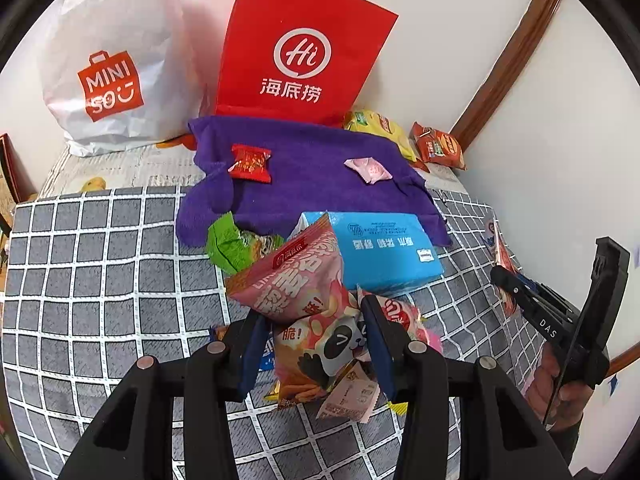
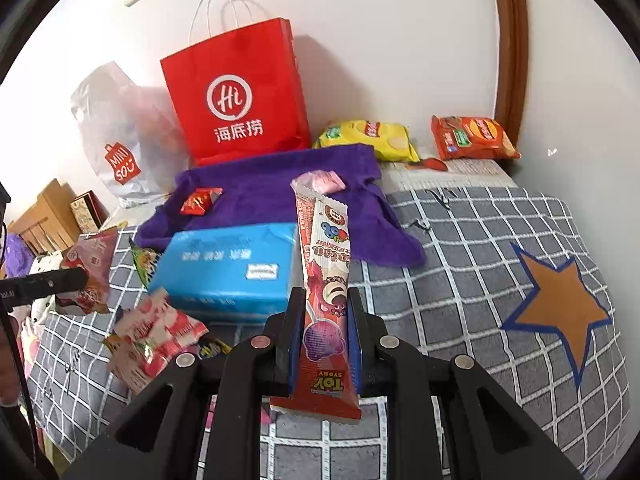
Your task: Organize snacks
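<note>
A crinkled pink panda-print snack packet (image 1: 316,320) is clamped between the left gripper (image 1: 316,344) jaws, and a long red Toy Story wafer stick wrapper (image 2: 326,312) is pinched upright by the right gripper (image 2: 324,344), probably for sorting onto the purple towel (image 2: 264,196) beyond.

Glossy foil snack wrappers (image 1: 304,280) beside a fuzzy purple cloth (image 1: 304,172); behind the cloth, a matt red paper bag (image 1: 304,44) and crinkled white plastic bag (image 1: 116,52).
</note>
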Demonstrator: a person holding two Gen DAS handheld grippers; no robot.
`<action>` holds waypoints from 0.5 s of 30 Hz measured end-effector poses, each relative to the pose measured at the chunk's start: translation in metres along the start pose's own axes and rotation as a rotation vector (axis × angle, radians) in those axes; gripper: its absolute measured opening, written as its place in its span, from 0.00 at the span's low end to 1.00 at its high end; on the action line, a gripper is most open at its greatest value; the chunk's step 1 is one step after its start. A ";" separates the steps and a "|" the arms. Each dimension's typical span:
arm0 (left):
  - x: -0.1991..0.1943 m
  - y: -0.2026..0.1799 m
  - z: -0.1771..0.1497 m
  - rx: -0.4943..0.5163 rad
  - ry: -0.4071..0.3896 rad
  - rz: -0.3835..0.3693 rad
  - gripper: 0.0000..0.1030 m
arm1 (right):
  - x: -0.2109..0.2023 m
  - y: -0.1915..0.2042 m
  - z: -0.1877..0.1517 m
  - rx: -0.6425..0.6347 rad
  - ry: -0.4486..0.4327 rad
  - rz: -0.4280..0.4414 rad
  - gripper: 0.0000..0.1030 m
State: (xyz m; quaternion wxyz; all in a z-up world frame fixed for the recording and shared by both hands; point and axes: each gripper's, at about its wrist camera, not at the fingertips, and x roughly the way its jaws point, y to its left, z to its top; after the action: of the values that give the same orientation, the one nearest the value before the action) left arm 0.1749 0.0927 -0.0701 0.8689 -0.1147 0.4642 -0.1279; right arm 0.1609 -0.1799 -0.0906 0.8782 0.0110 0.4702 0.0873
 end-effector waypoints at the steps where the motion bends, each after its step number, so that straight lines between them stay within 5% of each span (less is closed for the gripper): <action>1: 0.000 0.000 0.001 0.000 -0.001 0.002 0.42 | 0.000 0.002 0.003 -0.008 0.000 -0.001 0.19; 15: -0.009 0.013 0.020 -0.031 -0.028 0.064 0.42 | 0.011 0.015 0.022 -0.065 0.029 0.023 0.19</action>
State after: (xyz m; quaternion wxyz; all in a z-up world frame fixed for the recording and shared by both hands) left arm 0.1881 0.1097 -0.0564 0.8772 -0.1150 0.4572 -0.0912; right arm 0.1827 -0.1618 -0.0863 0.8701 -0.0136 0.4797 0.1127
